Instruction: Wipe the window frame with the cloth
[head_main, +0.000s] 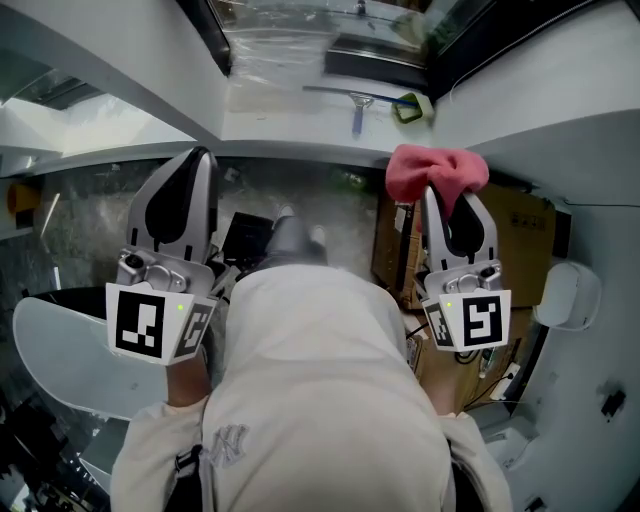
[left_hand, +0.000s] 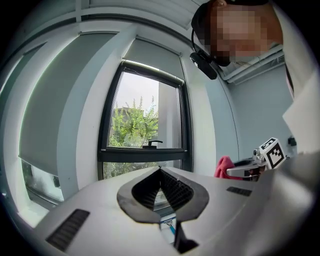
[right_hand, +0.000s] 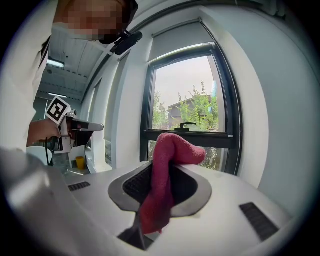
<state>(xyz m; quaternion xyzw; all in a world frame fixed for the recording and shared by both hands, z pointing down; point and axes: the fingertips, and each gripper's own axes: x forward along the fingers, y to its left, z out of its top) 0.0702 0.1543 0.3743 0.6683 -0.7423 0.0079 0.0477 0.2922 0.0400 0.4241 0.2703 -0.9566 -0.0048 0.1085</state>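
A pink-red cloth (head_main: 437, 172) bunches out of the tips of my right gripper (head_main: 441, 192), which is shut on it below the white sill (head_main: 290, 125). In the right gripper view the cloth (right_hand: 169, 160) stands up between the jaws and droops back over them, in front of the black window frame (right_hand: 189, 135). My left gripper (head_main: 205, 158) is held level with it on the left, shut with nothing in it. The left gripper view has the closed tips (left_hand: 160, 171) pointing at the black window frame (left_hand: 145, 154), with the cloth (left_hand: 223, 166) off to the right.
A blue-handled squeegee (head_main: 357, 105) and a green-yellow item (head_main: 412, 106) lie on the sill by the glass. Cardboard boxes (head_main: 520, 240) stand on the floor at the right, and a pale round surface (head_main: 60, 350) lies at the left. A grey roller blind (left_hand: 60, 100) covers the neighbouring pane.
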